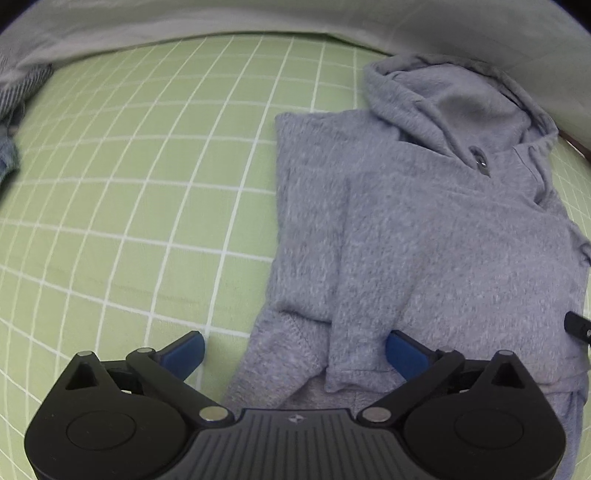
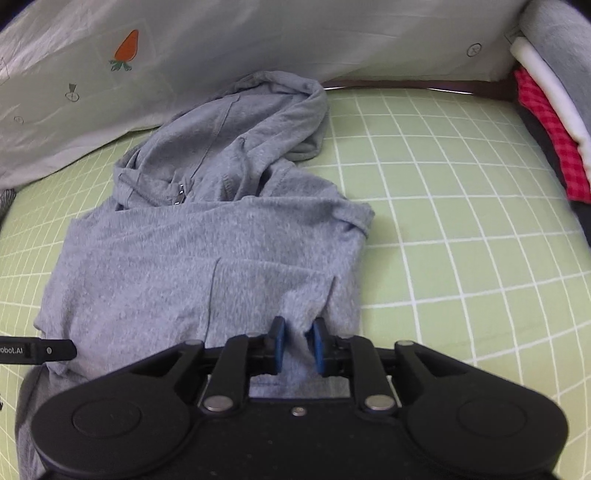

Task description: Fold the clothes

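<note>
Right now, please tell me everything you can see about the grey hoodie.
The grey hoodie looks like soft heathered knit and lies partly folded on the green checked sheet, sleeves turned in over the body. Its hood, crumpled, points toward the pale cover behind; a metal zipper pull shows at the neck. The right gripper pinches a fold at the near hem. The left gripper is open, straddling the other near corner.

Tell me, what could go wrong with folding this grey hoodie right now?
1. Only the right gripper pinches the hoodie; the left gripper is open around the hem, so a lift could be lopsided.
2. The pinch holds just a small bunch of cloth and might slip.
3. The hood lies crumpled against the sheet, so it could fold in messy.
</note>
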A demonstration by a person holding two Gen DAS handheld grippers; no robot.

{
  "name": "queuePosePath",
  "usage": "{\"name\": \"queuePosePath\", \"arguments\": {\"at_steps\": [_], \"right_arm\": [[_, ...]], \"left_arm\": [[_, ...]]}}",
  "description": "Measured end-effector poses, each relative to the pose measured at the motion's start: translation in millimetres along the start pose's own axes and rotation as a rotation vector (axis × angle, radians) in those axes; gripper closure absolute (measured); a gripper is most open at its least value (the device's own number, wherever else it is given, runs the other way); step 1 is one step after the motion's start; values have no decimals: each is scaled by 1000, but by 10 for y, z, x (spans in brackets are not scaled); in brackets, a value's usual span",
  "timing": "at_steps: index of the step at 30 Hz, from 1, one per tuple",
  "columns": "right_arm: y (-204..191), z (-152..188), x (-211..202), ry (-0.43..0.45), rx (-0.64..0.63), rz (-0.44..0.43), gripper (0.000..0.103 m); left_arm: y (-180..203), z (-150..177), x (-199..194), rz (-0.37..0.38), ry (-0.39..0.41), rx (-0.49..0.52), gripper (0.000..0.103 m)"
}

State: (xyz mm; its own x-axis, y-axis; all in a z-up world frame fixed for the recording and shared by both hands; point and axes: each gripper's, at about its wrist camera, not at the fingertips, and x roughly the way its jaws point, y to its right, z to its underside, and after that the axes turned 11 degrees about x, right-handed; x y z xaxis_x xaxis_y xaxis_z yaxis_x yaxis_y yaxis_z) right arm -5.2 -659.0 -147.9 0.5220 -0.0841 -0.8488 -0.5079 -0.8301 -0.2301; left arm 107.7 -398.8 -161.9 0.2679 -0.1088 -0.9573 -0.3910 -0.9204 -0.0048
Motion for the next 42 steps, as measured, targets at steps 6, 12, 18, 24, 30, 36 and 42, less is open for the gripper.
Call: {"name": "queuePosePath", "arguments": {"at_steps": [6, 12, 18, 24, 30, 36, 42], "right_arm": [[-55, -100, -186, 34, 11, 13, 45], [-166, -284, -470, 112, 2, -5, 23], [-240, -487, -413, 154, 9, -4, 18], [-183, -713, -105, 134, 24, 15, 16], [-64, -1181, 258, 174, 84, 20, 16], [-97, -1627, 674, 214, 58, 55, 16], [-87, -1790, 1005, 157, 0, 119, 17]], "left_arm": [[48, -54, -162, -43, 20, 48, 0], [22, -234, -617, -56, 170, 102, 0], [-72, -637, -594, -73, 209, 73, 0], [-125, -1142, -289, -75, 226, 44, 0], [-62, -1652, 105, -93, 232, 90, 0], [69, -2015, 423, -94, 221, 126, 0], [123, -2074, 529, -207, 198, 139, 0]]}}
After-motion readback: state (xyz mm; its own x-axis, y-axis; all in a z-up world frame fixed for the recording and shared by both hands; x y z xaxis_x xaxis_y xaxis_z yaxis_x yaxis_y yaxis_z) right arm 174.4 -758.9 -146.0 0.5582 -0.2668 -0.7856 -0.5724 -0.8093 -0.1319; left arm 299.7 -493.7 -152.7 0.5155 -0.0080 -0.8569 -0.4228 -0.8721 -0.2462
